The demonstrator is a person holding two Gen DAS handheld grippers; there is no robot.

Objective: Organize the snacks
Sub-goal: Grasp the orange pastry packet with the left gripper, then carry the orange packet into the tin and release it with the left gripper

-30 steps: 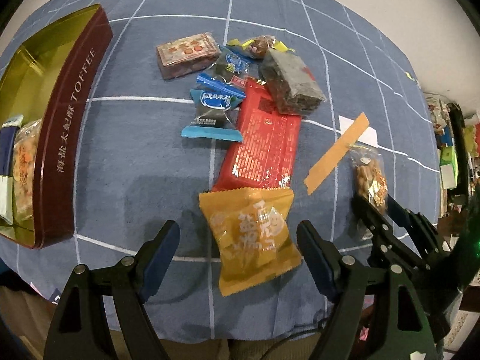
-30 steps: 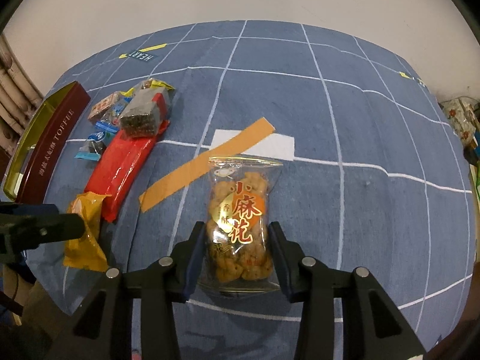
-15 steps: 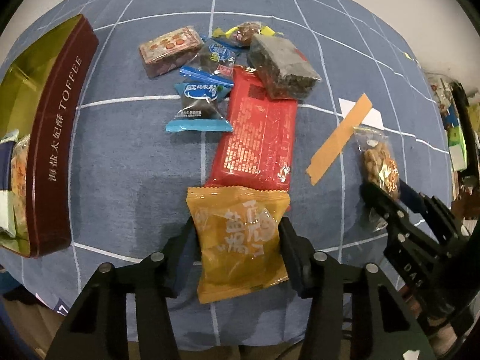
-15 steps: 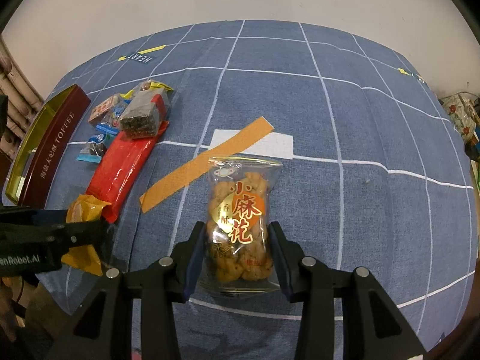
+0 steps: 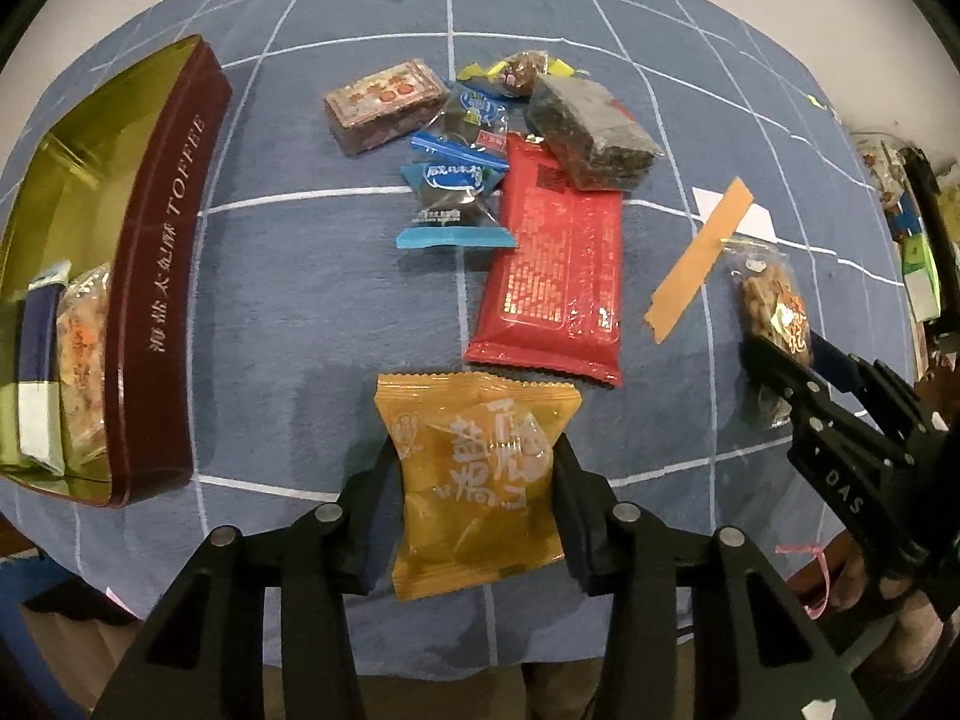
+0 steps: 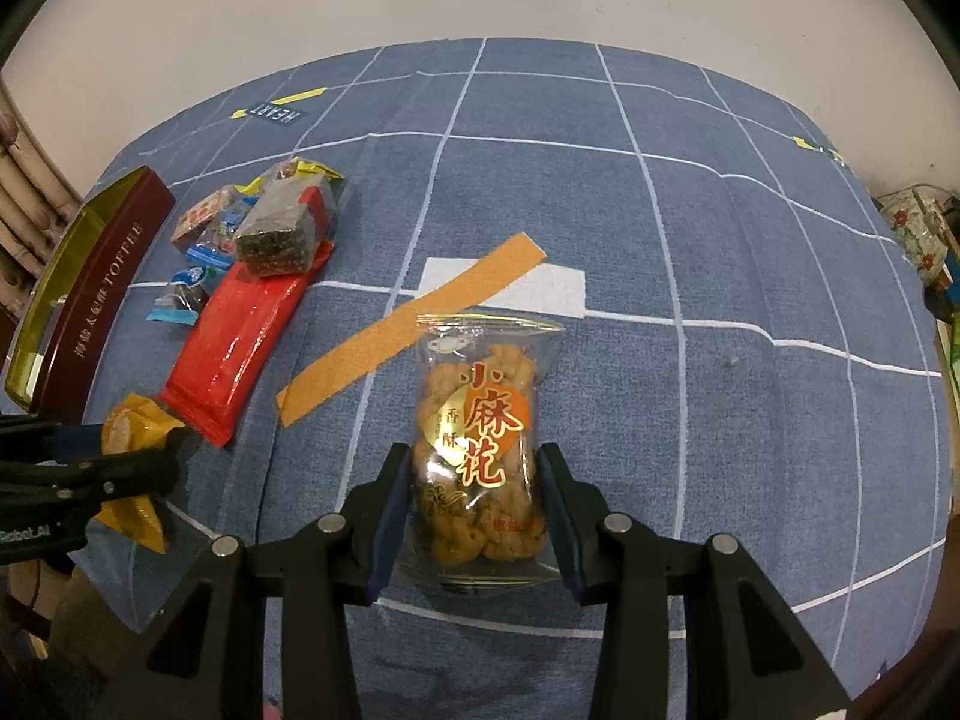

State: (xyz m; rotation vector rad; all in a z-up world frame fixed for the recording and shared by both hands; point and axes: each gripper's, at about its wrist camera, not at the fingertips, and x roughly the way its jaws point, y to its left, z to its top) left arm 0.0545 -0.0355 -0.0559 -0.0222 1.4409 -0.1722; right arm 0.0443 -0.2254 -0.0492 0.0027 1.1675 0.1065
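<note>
My left gripper is shut on an orange snack packet and holds it just above the blue tablecloth. My right gripper is shut on a clear packet of fried dough twists, which also shows in the left wrist view. A maroon toffee tin lies open at the left with several packets inside. A loose pile holds a red packet, a dark bar, blue-wrapped sweets and a pink block.
An orange tape strip crosses a white patch in the cloth's middle. The table's front edge runs just below both grippers. Clutter stands beyond the right edge. The tin also shows at the left of the right wrist view.
My left gripper has closed on the orange packet, which it only straddled a second ago, and lifted it slightly. The right gripper has kept its hold on the dough twist packet.
</note>
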